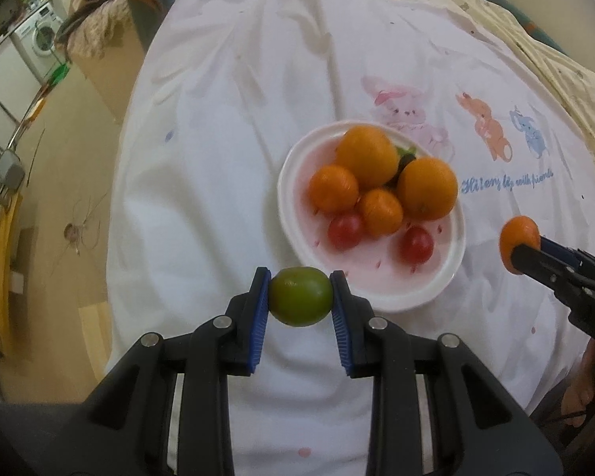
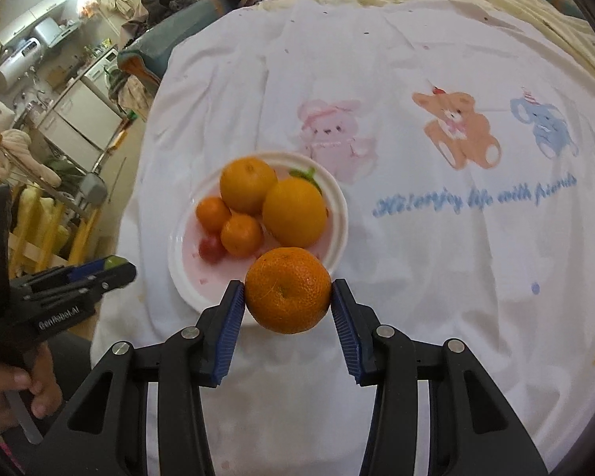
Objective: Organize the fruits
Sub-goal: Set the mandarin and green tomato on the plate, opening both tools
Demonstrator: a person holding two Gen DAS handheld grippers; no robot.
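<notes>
The left gripper (image 1: 300, 297) is clamping a green lime (image 1: 300, 296), hanging at the white plate's (image 1: 289, 182) six o'clock edge. The right gripper (image 2: 287, 291) is pinching a mandarin (image 2: 287, 289) at the plate's four o'clock. Oranges (image 1: 367, 156), smaller mandarins (image 1: 333, 188) and cherry tomatoes (image 1: 416, 244) are crowding the plate on the cartoon-printed cloth (image 1: 226, 166).

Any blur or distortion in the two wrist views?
Left wrist: strong fisheye bowing, dark corner vignette; the top orange on the plate is smeared, the green fruit fairly sharp. Right wrist: same bowing; the held mandarin crisp, the cherry tomato blurred.
</notes>
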